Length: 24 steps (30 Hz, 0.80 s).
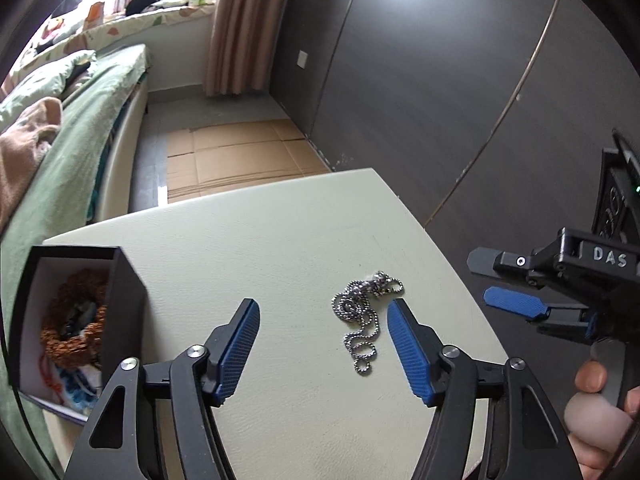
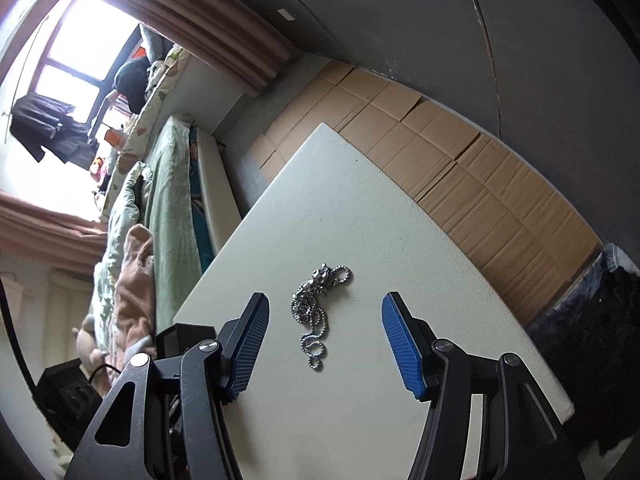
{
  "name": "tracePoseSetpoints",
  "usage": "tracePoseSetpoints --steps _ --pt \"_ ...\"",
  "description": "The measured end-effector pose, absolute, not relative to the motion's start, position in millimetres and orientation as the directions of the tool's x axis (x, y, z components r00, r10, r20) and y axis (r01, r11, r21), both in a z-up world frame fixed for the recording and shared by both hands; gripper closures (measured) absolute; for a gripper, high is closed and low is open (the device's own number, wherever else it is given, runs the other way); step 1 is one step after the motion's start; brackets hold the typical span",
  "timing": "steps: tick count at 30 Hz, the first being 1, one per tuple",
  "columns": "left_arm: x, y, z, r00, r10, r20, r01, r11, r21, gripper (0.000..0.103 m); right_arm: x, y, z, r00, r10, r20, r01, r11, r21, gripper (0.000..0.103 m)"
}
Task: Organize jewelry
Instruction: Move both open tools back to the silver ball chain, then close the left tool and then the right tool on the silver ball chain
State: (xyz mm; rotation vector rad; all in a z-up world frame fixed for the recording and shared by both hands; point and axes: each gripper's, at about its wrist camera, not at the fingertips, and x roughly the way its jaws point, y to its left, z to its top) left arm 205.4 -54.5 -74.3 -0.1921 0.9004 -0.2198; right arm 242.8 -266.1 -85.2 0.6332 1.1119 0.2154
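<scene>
A silver ball-chain necklace [image 1: 365,314] with a metal pendant lies coiled on the pale table [image 1: 280,248]. My left gripper [image 1: 323,308] is open and empty above the table, its right finger just beside the chain. A black box [image 1: 120,304] with a white lining stands open at the left, holding brown bead bracelets [image 1: 74,320] and other items. My right gripper [image 1: 486,278] enters from the right, open. In the right wrist view the right gripper [image 2: 325,303] is open and empty with the necklace [image 2: 316,308] lying between its fingers on the table [image 2: 360,208].
A bed with green bedding [image 1: 72,136] lies beyond the table's left side. Flattened cardboard [image 1: 236,156] covers the floor past the far edge. A dark wardrobe wall [image 1: 440,80] stands at the right. A dark rug [image 2: 600,328] lies beside the table.
</scene>
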Motion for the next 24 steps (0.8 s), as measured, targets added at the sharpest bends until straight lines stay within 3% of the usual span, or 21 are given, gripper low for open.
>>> tracePoseSetpoints --steps 5,14,21,24 --pt "216 -66 -89 0.577 -0.269 -0.771 0.123 0.962 -0.244 0.047 251 -267 -89 0.417 0.405 -0.814 0.167 0.846 0.507 0.044" --pt "229 -81 -110 0.558 -0.252 -0.791 0.145 0.968 -0.206 0.061 259 -270 -88 0.399 0.411 -0.82 0.152 0.852 0.501 0.044" --pt "236 -87 -117 0.558 -0.253 -0.79 0.156 0.967 -0.2 0.064 263 -272 -89 0.399 0.423 -0.813 0.152 0.844 0.514 0.044" --pt "238 -88 -118 0.555 -0.255 -0.792 0.162 0.967 -0.197 0.074 265 -270 -88 0.401 0.428 -0.81 0.142 0.845 0.516 0.044"
